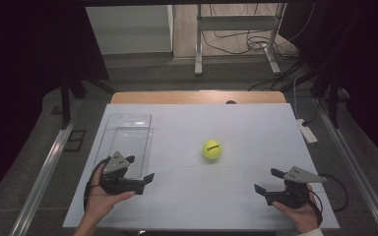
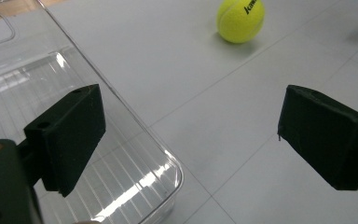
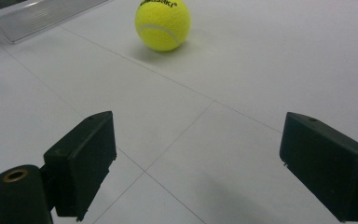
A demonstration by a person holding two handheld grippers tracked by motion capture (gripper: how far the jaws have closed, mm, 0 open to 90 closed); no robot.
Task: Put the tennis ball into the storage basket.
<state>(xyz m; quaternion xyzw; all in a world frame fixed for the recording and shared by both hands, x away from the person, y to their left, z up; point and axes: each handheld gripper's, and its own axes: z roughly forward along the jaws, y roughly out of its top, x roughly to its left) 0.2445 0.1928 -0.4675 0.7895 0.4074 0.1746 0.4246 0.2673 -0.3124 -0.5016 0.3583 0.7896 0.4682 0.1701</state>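
On the white table (image 1: pixel 226 128), the yellow tennis ball (image 1: pixel 212 149) sits free between your grippers, right of the clear plastic tray (image 1: pixel 128 142). Your left gripper (image 1: pixel 140 169) and right gripper (image 1: pixel 268 180) both hold their jaws wide apart and empty, probably ready for a pickup.

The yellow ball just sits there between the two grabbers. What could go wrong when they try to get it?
The tennis ball is round and rests loose on the smooth white table, so a nudge from one jaw might roll it away. The left gripper hovers over the near corner of the clear plastic tray and could bump it when swinging toward the ball.
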